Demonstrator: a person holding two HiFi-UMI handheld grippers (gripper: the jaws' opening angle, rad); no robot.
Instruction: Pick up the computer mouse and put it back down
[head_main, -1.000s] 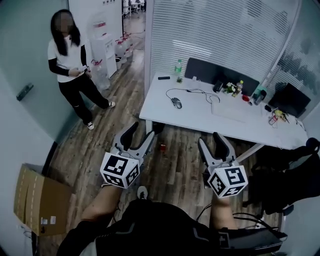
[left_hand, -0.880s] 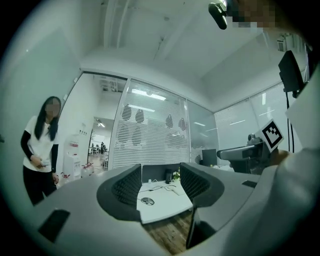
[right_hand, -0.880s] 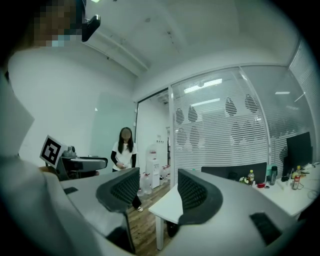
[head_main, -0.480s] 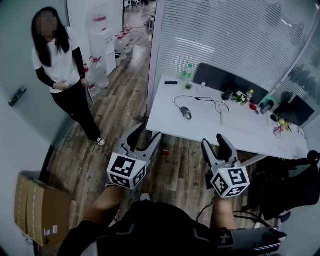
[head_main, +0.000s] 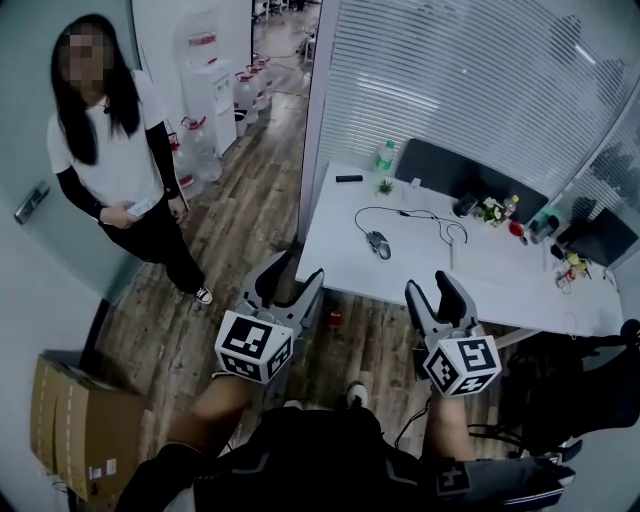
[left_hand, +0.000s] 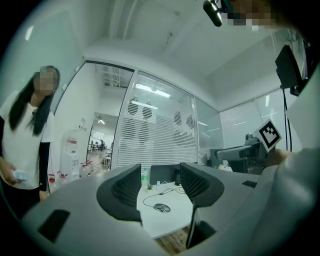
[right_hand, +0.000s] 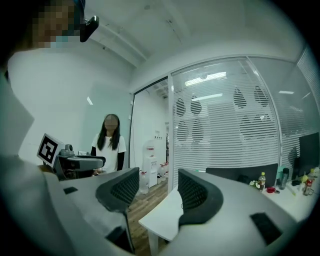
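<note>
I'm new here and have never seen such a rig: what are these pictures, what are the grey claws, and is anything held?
No robot: a person holds a grey two-jaw tool in each hand. The head view comes from a camera on their head, looking down on the left tool and right tool; the patterned cubes belong to the tools. The two gripper views come from cameras riding on each tool, looking along its jaws. Both tools are open and empty. Ahead stands a white table with a dark corded computer mouse. A bystander in a white top stands nearby.
</note>
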